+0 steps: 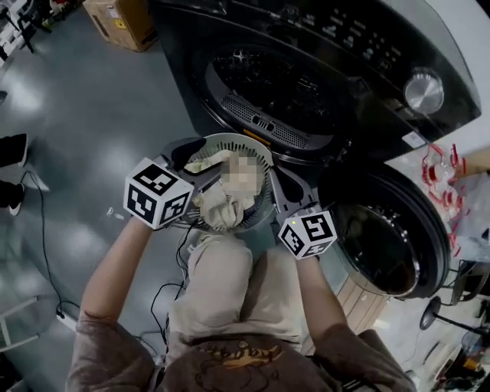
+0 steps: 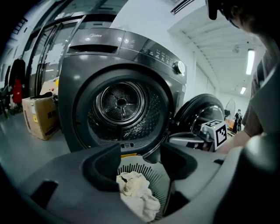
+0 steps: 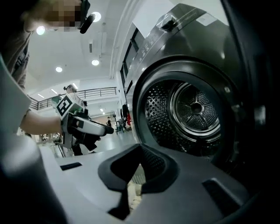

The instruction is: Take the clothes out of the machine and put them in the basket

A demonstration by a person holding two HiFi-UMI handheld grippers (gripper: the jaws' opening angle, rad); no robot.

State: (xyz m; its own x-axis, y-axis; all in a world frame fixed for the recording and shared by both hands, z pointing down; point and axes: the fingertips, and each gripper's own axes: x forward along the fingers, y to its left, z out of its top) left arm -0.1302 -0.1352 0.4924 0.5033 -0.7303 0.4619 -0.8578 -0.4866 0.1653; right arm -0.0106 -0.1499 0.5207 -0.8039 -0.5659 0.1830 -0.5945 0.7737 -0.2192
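The dark front-loading machine [image 1: 337, 46] stands with its door [image 1: 390, 237] swung open to the right, and no clothes show in the drum [image 2: 120, 103]. In front of it sits a round grey basket [image 1: 260, 149] holding cream clothes [image 1: 218, 203]. My left gripper [image 1: 187, 157] hangs over the basket's left rim. In the left gripper view, the left gripper [image 2: 140, 153] is open, nothing between its pads, and the clothes [image 2: 135, 192] lie below it. My right gripper [image 1: 279, 180] is over the basket's right rim. In its own view the right gripper [image 3: 141, 151] has its tips meeting, holding nothing.
A cardboard box [image 1: 122, 21] stands on the grey floor left of the machine. Cables [image 1: 46, 253] run across the floor at the left. The person's knees [image 1: 230, 283] are just behind the basket. Red-and-clear items [image 1: 440, 172] lie at the right edge.
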